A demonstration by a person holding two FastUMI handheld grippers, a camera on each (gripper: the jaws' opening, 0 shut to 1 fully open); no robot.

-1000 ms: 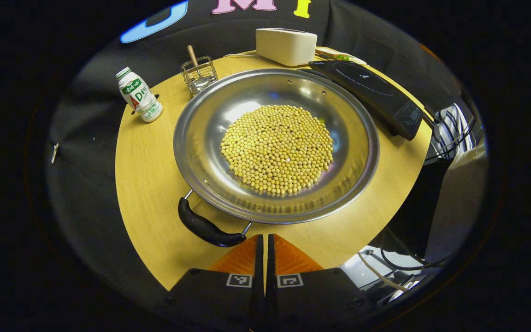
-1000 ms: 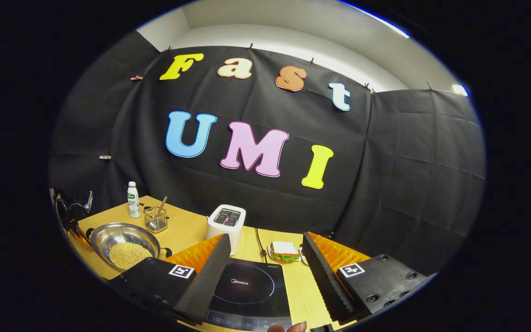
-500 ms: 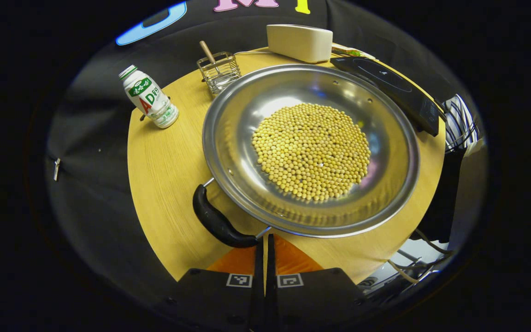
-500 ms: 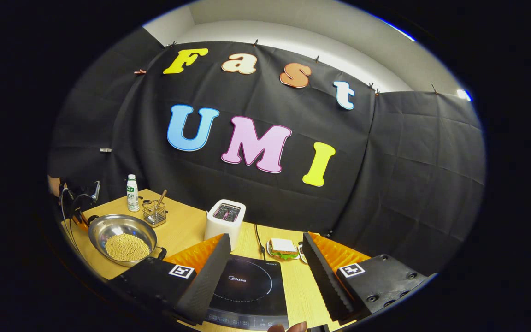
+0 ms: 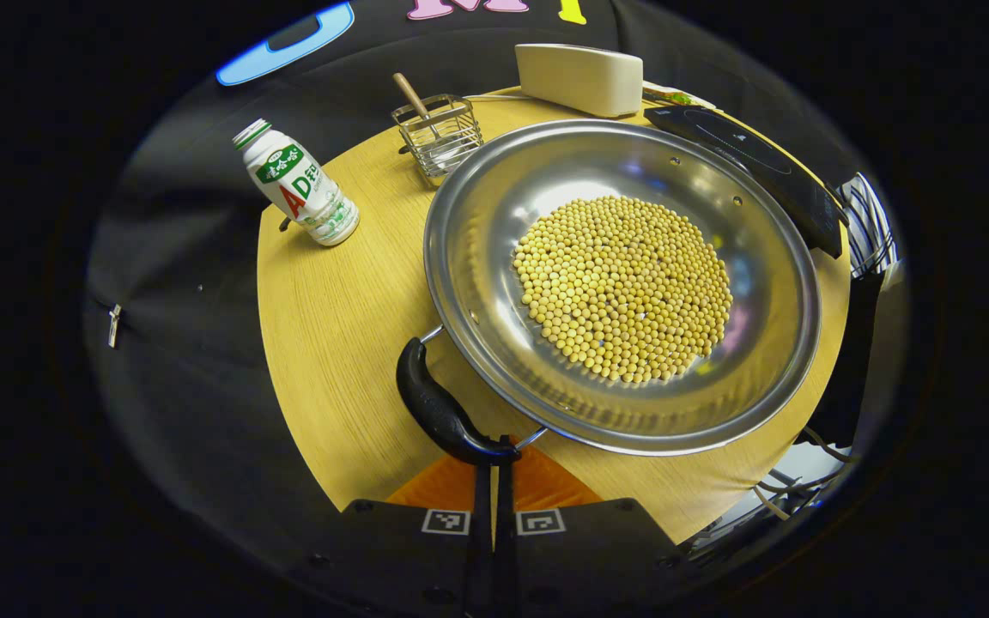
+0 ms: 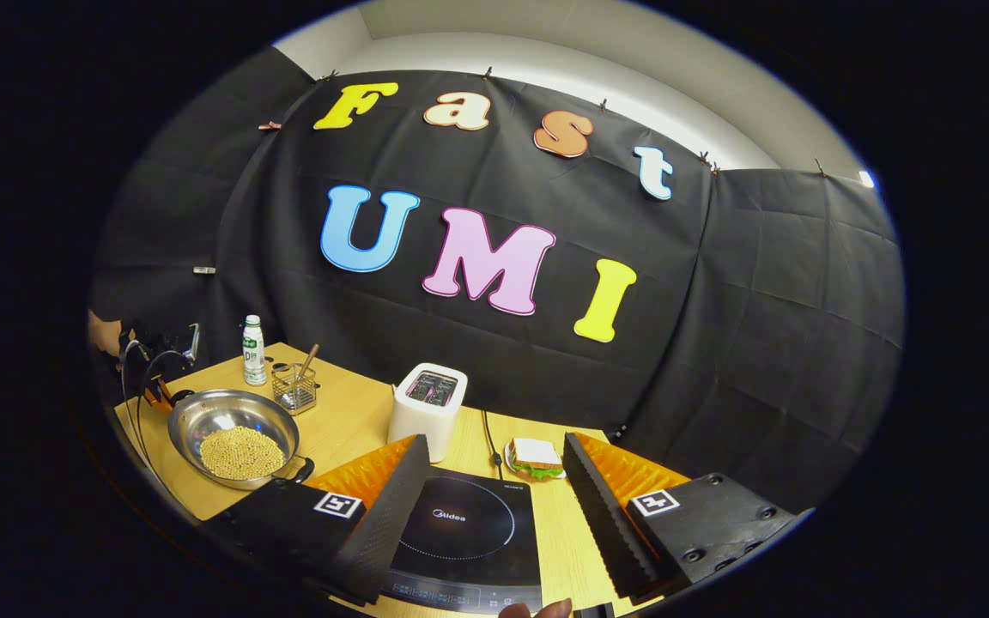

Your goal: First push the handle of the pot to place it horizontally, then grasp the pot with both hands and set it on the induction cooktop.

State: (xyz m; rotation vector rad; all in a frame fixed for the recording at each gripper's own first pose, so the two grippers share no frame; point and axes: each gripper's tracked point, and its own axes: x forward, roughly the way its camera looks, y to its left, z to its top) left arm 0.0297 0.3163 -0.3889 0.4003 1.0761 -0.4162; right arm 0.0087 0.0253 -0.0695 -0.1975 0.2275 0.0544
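A wide steel pot (image 5: 477, 223) holding yellow beans (image 5: 623, 287) sits on the round wooden table. Its black handle (image 5: 436, 410) points toward me, slanting left. My left gripper (image 5: 494, 448) is shut, with its fingertips against the near end of that handle and nothing between them. In the right gripper view the pot (image 6: 203, 412) lies far left, a second black handle (image 6: 302, 470) on its right side. My right gripper (image 6: 492, 446) hangs open above the black induction cooktop (image 6: 469, 524). The cooktop (image 5: 752, 159) sits behind and to the right of the pot.
A white drink bottle (image 5: 297, 182) and a wire basket (image 5: 439, 133) with a wooden stick stand left of and behind the pot. A white toaster (image 6: 427, 408) and a sandwich on a plate (image 6: 536, 455) sit behind the cooktop. Cables hang off the table's right edge (image 5: 868, 232).
My shut left gripper has moved in against the handle's near end, and the handle has swung round as the pot turned. The right gripper has stayed open over the cooktop.
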